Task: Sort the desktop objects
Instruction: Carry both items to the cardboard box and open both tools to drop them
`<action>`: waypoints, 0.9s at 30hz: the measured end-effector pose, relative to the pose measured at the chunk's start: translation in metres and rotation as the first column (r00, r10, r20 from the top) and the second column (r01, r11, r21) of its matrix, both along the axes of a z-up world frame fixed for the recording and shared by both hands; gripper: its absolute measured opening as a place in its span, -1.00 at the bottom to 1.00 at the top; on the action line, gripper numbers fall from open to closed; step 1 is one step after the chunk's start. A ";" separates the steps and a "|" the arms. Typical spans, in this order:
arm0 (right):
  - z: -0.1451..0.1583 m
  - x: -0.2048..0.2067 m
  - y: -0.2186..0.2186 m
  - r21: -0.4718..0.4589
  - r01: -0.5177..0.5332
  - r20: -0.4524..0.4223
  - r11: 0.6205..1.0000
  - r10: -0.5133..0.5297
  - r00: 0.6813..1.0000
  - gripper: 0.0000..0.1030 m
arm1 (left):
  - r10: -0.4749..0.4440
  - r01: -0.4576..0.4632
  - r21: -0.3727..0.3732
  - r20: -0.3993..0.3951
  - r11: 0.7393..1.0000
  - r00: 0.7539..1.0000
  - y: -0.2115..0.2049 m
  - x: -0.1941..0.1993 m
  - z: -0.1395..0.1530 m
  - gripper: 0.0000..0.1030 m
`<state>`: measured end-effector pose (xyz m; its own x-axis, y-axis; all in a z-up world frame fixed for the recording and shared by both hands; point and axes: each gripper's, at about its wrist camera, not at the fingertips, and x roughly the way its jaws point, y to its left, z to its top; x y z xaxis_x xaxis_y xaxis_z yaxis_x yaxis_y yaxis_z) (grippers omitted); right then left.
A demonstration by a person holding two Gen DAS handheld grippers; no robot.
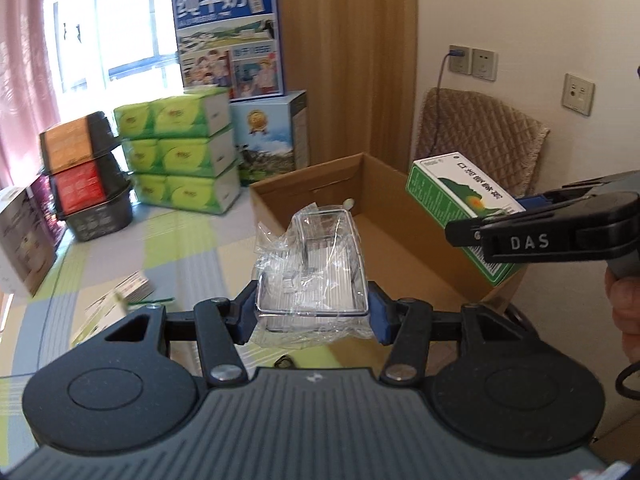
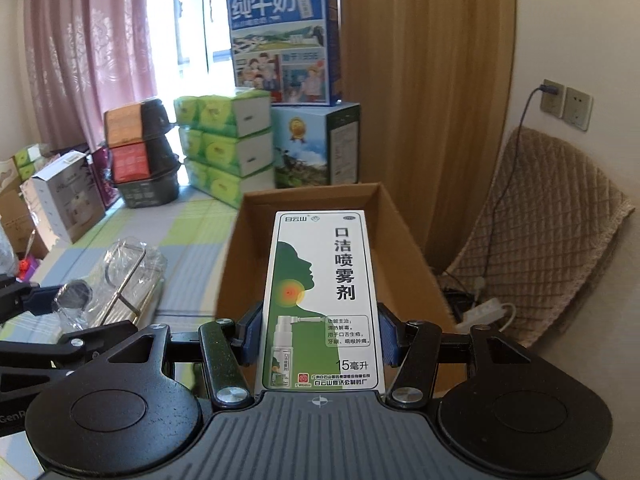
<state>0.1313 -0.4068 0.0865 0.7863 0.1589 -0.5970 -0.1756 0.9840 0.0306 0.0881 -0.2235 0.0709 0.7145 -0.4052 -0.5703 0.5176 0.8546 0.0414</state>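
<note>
My left gripper [image 1: 313, 316] is shut on a clear plastic box [image 1: 316, 264] wrapped in crinkled film, held above the near left edge of an open cardboard box [image 1: 384, 200]. My right gripper [image 2: 320, 336] is shut on a green and white spray medicine box [image 2: 320, 300], held flat over the cardboard box [image 2: 256, 232]. In the left wrist view the medicine box [image 1: 452, 188] and the right gripper [image 1: 520, 216] hang over the cardboard box's right wall. In the right wrist view the clear plastic box [image 2: 128, 280] shows at the left. A small white object [image 1: 349, 203] lies inside the cardboard box.
A checked green and grey cloth [image 1: 160, 248] covers the table. Green tissue packs [image 1: 180, 152], milk cartons [image 1: 232, 40], stacked black bowls [image 1: 84, 168] and other boxes [image 1: 24, 232] line the back. A small booklet [image 1: 116, 300] lies near left. A padded chair [image 2: 552, 232] stands right.
</note>
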 end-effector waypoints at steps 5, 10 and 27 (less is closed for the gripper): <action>-0.012 0.014 -0.031 -0.007 0.022 -0.021 1.000 -0.022 1.000 0.03 | -0.050 0.050 0.006 -0.013 0.999 0.999 -0.040 0.013 -0.008 -0.04; -0.027 0.027 -0.053 -0.008 0.030 -0.040 1.000 -0.031 0.999 0.03 | -0.090 0.090 0.021 -0.037 0.996 0.995 -0.070 0.032 -0.024 -0.04; -0.059 0.051 -0.065 0.018 0.022 -0.079 1.000 -0.021 0.997 0.03 | -0.105 0.108 0.047 -0.070 0.993 0.992 -0.085 0.060 -0.064 -0.02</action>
